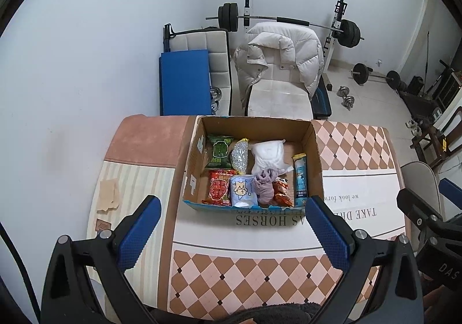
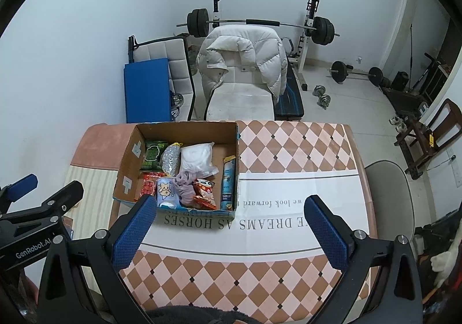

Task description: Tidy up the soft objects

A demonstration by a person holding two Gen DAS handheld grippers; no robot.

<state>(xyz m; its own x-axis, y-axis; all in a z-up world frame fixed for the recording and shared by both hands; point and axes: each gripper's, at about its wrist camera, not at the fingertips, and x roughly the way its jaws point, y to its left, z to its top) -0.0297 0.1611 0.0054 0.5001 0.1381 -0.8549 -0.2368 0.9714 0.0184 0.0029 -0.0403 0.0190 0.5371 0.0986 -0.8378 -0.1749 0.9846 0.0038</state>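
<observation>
Both tongs wide open & empty, held back over the bench, short of the box.

Left tongs point(image 1: 231, 226) & right tongs point(image 2: 228, 223) gripped nothing; the cardboard box point(image 1: 316, 151) sat on the bench point(image 1: 260, 275) w/ all soft items inside. Best approach, prob.: come straight down and pinch the lilac cloth point(image 1: 264, 187) mid-bundle, clear of the walls. Count: 1 box, 1 lilac cloth, 1 white pouch point(image 1: 267, 155), approx. 6 snack/tissue packs.

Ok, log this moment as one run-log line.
left gripper: open, empty | right gripper: open, empty | cardboard box: on table, holds snack packets, purple cloth, white bag | phase: hovering short of box
</observation>
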